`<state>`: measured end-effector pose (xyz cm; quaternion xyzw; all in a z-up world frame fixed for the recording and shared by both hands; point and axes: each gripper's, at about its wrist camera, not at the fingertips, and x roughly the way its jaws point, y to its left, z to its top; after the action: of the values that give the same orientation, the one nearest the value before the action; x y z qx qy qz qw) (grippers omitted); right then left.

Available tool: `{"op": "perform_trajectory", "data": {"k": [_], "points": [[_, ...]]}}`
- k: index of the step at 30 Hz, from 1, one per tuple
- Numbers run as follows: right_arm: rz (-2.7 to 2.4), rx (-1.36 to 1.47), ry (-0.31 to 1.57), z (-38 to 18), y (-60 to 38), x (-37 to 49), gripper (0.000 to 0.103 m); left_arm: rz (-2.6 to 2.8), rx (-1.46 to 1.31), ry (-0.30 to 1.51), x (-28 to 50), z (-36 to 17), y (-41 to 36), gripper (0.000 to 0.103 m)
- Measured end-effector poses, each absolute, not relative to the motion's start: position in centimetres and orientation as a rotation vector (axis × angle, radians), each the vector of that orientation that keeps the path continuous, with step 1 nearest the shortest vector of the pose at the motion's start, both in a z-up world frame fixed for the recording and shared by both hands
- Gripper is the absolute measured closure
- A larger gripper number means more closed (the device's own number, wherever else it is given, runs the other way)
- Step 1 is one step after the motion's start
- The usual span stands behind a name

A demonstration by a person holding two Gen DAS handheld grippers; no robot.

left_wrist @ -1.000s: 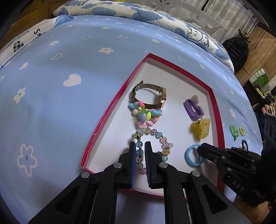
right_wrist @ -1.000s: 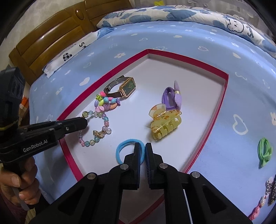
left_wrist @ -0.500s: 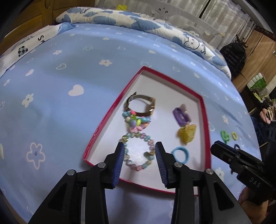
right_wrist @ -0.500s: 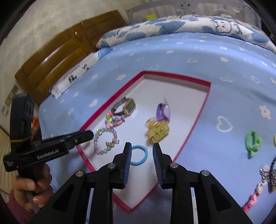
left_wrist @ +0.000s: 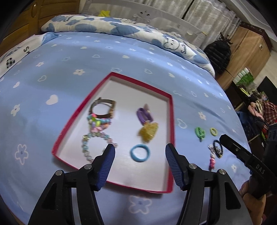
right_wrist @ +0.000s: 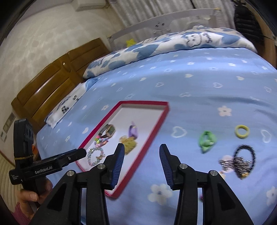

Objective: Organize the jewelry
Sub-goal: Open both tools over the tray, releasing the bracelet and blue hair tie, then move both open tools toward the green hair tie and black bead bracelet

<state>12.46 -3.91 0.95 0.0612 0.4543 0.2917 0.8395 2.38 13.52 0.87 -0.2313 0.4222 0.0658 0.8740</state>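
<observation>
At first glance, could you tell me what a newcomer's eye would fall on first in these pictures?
Probably the red-rimmed tray in the middle of the blue bedspread, holding a watch, bead bracelets, a yellow claw clip and a blue hair tie. Next, the loose pieces on the bedspread to the tray's right: a green hair tie, a yellow ring and a black beaded band.

Bedroom interior. Bed (left_wrist: pixel 107 57) with light-blue sheet printed in white hearts and flowers fills frame. Rumpled blue-and-white cartoon quilt (left_wrist: pixel 121 29) along far edge, twelve o'clock. Brown wooden headboard (right_wrist: pixel 52 86) at nine to ten o'clock in right wrist view, pale textured wall (right_wrist: pixel 43 34) above. White bed rail (right_wrist: pixel 161 22) and pale curtains (left_wrist: pixel 207 15) behind quilt. Wooden wardrobe (left_wrist: pixel 249 50) at two o'clock, black bag (left_wrist: pixel 218 55) before it. Soft indoor light.
</observation>
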Motion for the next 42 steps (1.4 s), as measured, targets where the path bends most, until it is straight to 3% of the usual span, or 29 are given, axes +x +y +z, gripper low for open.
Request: {"op": "perform_trajectory", "data": {"k": [25,42], "points": [[0.296,0.259,0.927,0.4,-19.7,12.2,0.059,-0.027,-0.347,0.946,9.4,0.9,4.7,0.038],[0.263,0.234,1.017,-3.4,-21.4,15.5,0.061,-0.072,-0.280,1.018,17.7,-2.0,0.3,0.038]]}}
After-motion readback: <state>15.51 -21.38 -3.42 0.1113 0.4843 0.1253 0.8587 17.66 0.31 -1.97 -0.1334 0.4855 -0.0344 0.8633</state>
